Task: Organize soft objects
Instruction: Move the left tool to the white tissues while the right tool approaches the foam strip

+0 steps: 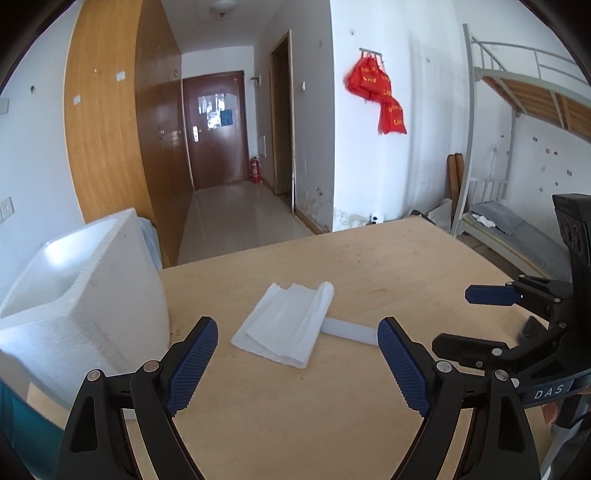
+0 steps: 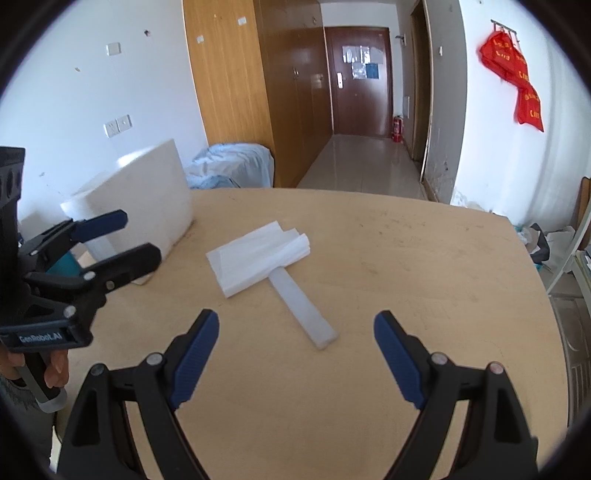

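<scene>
White walls (image 2: 74,92) enclose the room. At twelve o'clock a tiled corridor floor (image 1: 236,210) runs to a dark brown door (image 1: 218,129), with a red fire extinguisher (image 1: 255,169) beside it. Tall wooden wardrobes (image 1: 110,122) stand at ten o'clock. Red bags (image 1: 380,92) hang on the wall at one o'clock, and a metal bunk bed (image 1: 517,147) fills three o'clock. A ceiling lamp (image 1: 221,7) hangs overhead. The light wooden surface (image 1: 369,258) is scuffed.

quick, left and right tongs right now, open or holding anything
Left tongs: open, holding nothing.
Right tongs: open, holding nothing.
</scene>
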Action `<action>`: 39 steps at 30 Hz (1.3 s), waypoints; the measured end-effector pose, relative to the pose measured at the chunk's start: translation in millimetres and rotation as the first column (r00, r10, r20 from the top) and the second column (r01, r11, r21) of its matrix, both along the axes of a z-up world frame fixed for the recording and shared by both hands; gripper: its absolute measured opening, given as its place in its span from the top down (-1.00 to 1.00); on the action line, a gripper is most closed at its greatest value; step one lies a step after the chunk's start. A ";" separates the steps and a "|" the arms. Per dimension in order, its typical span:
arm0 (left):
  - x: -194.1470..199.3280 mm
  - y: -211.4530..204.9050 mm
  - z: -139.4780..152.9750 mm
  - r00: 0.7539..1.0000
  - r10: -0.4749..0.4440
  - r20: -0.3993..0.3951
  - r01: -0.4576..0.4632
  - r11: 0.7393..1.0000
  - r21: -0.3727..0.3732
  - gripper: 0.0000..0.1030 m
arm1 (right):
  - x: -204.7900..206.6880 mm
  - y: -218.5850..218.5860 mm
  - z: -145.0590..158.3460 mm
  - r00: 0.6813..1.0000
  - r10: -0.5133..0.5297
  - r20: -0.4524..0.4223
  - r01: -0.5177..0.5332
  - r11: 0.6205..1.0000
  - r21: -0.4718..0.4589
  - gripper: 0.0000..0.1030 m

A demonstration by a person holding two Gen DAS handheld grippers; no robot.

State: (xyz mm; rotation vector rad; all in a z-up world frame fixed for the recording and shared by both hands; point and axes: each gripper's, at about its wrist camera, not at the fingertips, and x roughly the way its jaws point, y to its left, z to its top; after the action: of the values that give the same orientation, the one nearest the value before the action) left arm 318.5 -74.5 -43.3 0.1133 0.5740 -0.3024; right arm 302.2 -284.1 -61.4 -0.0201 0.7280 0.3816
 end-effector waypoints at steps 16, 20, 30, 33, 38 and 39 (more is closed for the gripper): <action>69.8 4.5 -54.8 0.995 -0.015 -0.097 0.017 1.000 0.025 -0.72 | 46.7 18.5 -30.7 0.996 0.041 -0.077 -0.046 0.997 -0.068 -0.72; 78.8 12.5 -67.9 0.988 -0.018 -0.156 0.009 0.998 -0.060 -0.72 | 48.8 20.0 -38.2 0.995 0.040 -0.091 -0.048 0.996 -0.080 -0.72; 88.0 14.1 -79.0 0.978 0.001 -0.209 -0.018 0.997 -0.079 -0.72 | 50.9 24.3 -46.4 0.995 0.030 -0.094 -0.041 0.993 -0.114 -0.72; 93.0 15.6 -81.1 0.973 0.021 -0.229 -0.042 0.995 -0.088 -0.72 | 53.0 25.8 -50.0 0.996 0.028 -0.090 -0.039 0.992 -0.122 -0.72; 101.7 13.8 -84.3 0.966 0.049 -0.253 -0.068 0.995 -0.067 -0.72 | 58.3 24.9 -53.2 0.996 0.018 -0.090 -0.031 0.990 -0.135 -0.72; 103.1 13.2 -84.7 0.965 0.055 -0.255 -0.073 0.995 -0.063 -0.72 | 59.0 24.0 -53.6 0.996 0.016 -0.092 -0.028 0.991 -0.133 -0.72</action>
State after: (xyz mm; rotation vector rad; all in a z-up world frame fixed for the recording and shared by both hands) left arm 421.6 -61.3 -127.9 -0.0141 0.8181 -0.2762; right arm 361.2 -260.1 -115.0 -0.1388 0.8435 0.3558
